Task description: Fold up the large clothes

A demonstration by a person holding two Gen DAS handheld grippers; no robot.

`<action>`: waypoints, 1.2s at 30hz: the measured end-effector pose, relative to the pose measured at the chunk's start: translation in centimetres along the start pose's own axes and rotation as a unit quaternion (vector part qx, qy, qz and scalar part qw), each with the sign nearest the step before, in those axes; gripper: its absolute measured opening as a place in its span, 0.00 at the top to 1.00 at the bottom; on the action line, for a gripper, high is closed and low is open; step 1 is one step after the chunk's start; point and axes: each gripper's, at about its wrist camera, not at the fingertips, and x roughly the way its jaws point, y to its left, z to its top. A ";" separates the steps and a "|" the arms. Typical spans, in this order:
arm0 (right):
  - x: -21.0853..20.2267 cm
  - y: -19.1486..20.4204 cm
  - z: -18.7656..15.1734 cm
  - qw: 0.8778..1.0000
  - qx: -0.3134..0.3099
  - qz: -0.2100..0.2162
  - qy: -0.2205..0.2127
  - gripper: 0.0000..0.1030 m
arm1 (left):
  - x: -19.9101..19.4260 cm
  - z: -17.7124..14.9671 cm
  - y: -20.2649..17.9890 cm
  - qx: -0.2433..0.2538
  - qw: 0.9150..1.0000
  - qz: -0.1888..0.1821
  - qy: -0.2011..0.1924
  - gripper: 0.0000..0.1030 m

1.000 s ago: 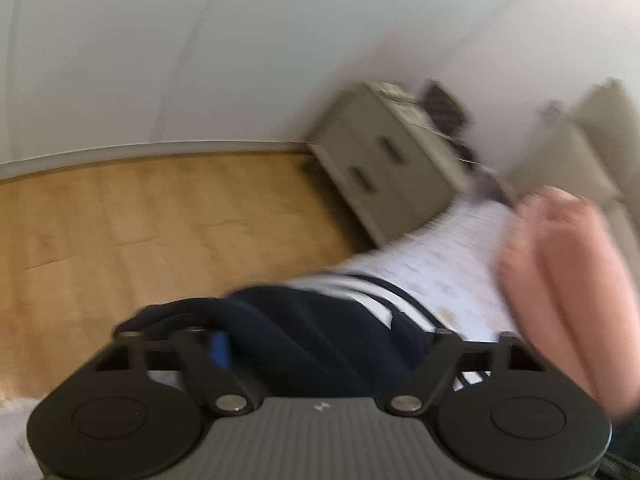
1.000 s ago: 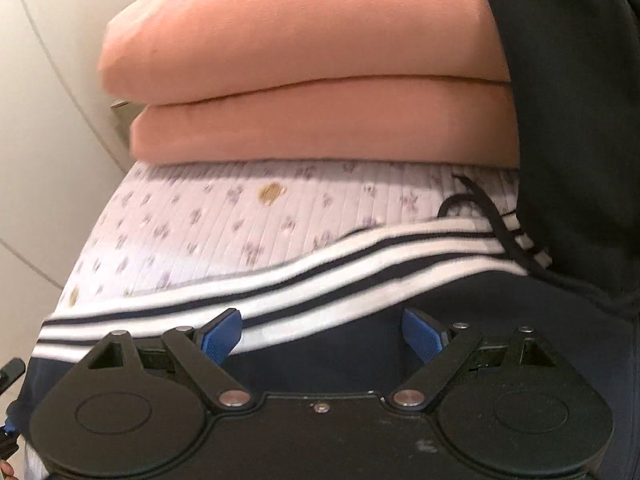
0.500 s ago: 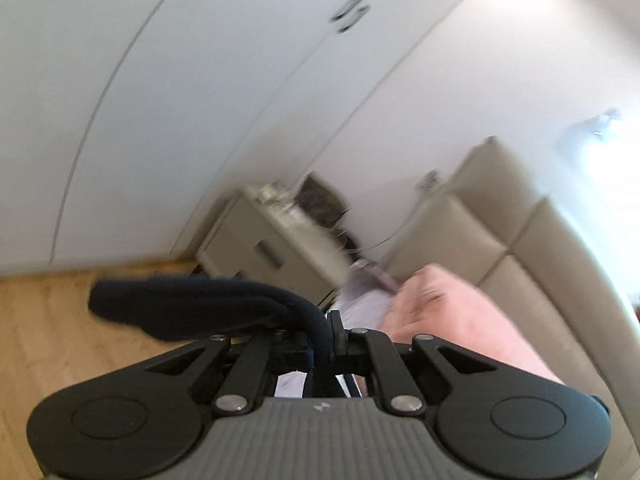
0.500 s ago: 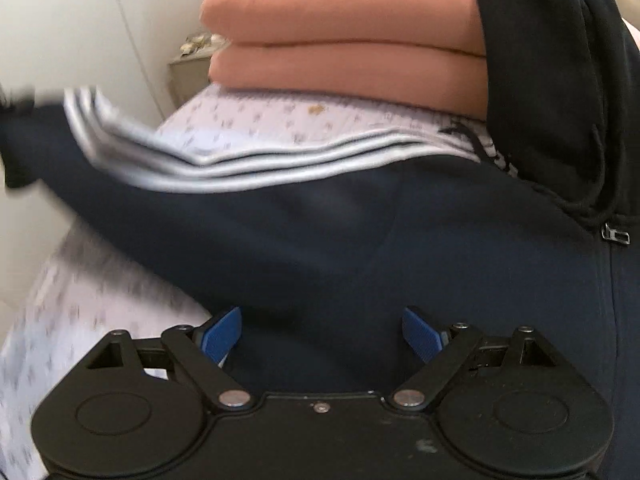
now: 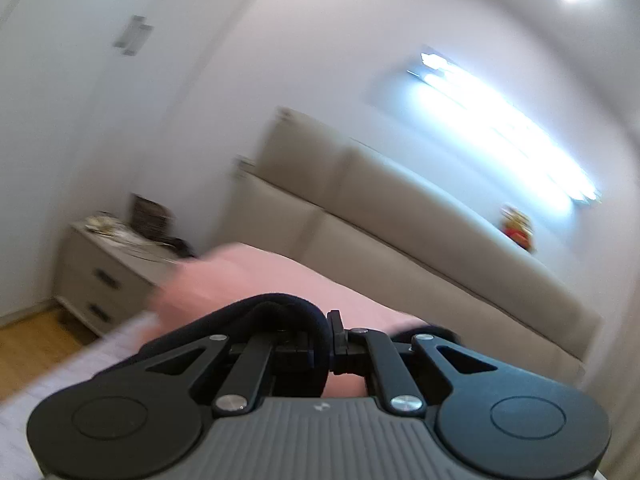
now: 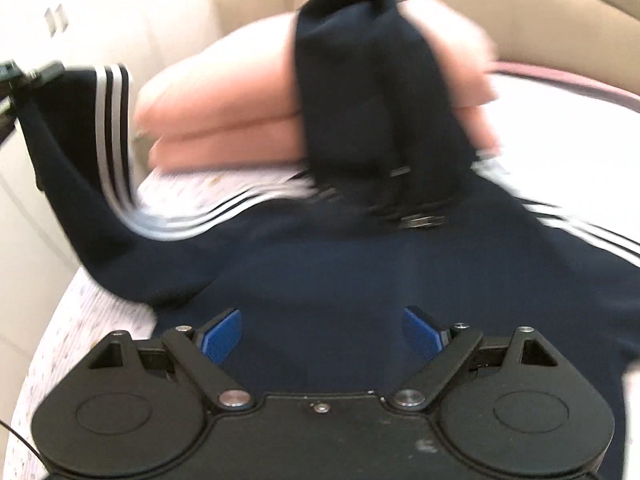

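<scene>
The right tongs point(image 6: 322, 334) stand apart, blue pads point(image 6: 222, 334) hovering just over the navy jacket point(image 6: 340, 272) spread on the bed point(image 6: 80, 332). The left tongs point(image 5: 326, 338) are clamped on the jacket's sleeve point(image 5: 280, 312), lifted clear of the bed to the right tongs' far left. Beyond lies the hood point(image 6: 372, 92), draped against folded pink blankets point(image 6: 224, 120), then the beige headboard point(image 5: 400, 208).

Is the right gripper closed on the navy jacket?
No, the right gripper is open, its blue pads spread wide apart above the navy jacket.
</scene>
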 end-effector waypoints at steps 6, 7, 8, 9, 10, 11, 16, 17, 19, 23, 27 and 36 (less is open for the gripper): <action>-3.6 -9.3 -1.0 0.994 0.100 -0.029 -0.036 0.00 | 2.8 -8.2 -11.4 0.066 0.992 -0.079 0.078 0.93; -3.8 -10.5 -1.4 0.992 0.115 -0.034 -0.036 0.00 | 3.3 -10.0 -12.9 0.082 0.988 -0.087 0.094 0.93; -3.9 -11.7 -1.8 0.990 0.127 -0.042 -0.034 0.00 | 3.3 -11.6 -14.4 0.097 0.985 -0.091 0.108 0.93; -4.0 -12.5 -2.2 0.990 0.126 -0.053 -0.033 0.00 | 3.9 -13.5 -15.7 0.115 0.981 -0.092 0.128 0.92; -4.0 -13.0 -2.6 0.990 0.118 -0.065 -0.035 0.00 | 4.8 -15.3 -16.1 0.125 0.977 -0.092 0.149 0.92; -3.8 -13.5 -3.2 0.990 0.111 -0.077 -0.038 0.00 | 5.4 -16.8 -16.7 0.130 0.972 -0.094 0.170 0.92; -2.3 -15.1 -4.9 0.986 0.136 -0.090 -0.021 0.00 | 7.7 -22.9 -17.6 0.136 0.935 -0.115 0.308 0.71; -2.2 -15.2 -4.9 0.986 0.139 -0.087 -0.017 0.00 | 7.5 -22.9 -16.4 0.132 0.926 -0.125 0.331 0.60; -1.6 -14.8 -4.7 0.987 0.135 -0.080 -0.015 0.00 | 6.0 -23.5 -14.4 0.125 0.911 -0.151 0.364 0.42; 1.0 -12.1 -2.6 0.995 0.083 -0.053 -0.019 0.00 | 3.1 -22.4 -9.2 0.111 0.897 -0.166 0.396 0.29; 3.9 -5.9 -0.5 1.000 -0.022 -0.011 -0.018 0.00 | 4.4 -17.8 -3.3 0.102 0.910 -0.108 0.386 0.30; 11.6 4.4 -1.2 0.967 -0.236 -0.007 0.093 0.05 | 16.6 -13.8 6.5 0.075 0.907 0.004 0.415 0.29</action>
